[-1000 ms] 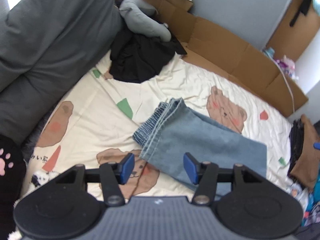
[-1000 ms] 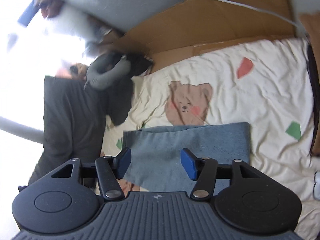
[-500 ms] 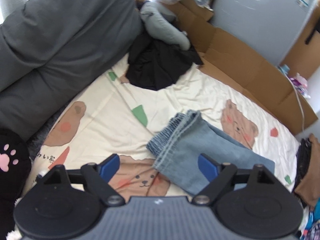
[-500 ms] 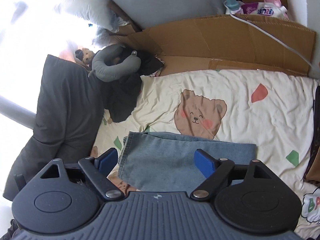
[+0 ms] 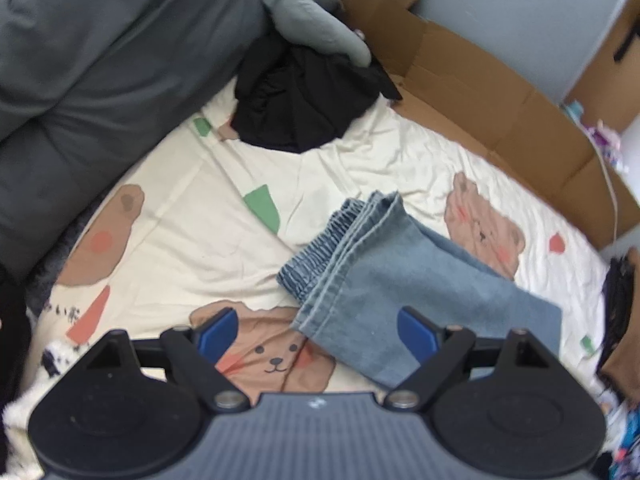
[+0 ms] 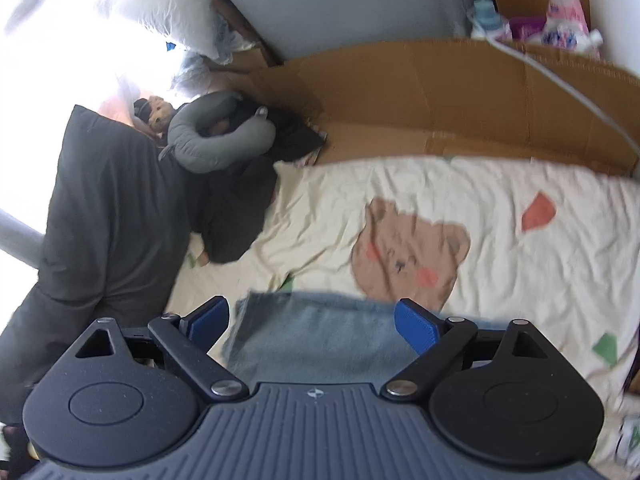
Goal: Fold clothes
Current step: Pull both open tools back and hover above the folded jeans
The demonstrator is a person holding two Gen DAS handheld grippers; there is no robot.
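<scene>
Two views look down along hand-held tools onto a bed (image 5: 168, 216) covered by a cream sheet printed with brown bears.

A pair of light blue jeans (image 5: 400, 280) lies folded into a long flat strip on the sheet, toward the near edge of the bed, with the gathered waistband end pointing toward the dark grey duvet (image 5: 100, 60) along the bed's left side.

The left tool (image 5: 318, 334) hangs above the waistband end. Its blue pads now stand wide apart, having just been opening, and nothing is held between them; the denim only shows below the gap. The right tool (image 6: 312, 322) is also spread wide after opening, empty, over the plain folded end of the jeans, and its view is blurred.

Compared with a second ago, both tools have let their jaws out and the jeans lie loose on the sheet. This suggests a fold has just been laid down and released.

Toward the far edge, a crumpled black garment (image 5: 304, 104) sits beside a grey neck pillow (image 5: 312, 16), likely the next piece to fold. Flattened cardboard (image 5: 500, 92) lines the far side.
</scene>
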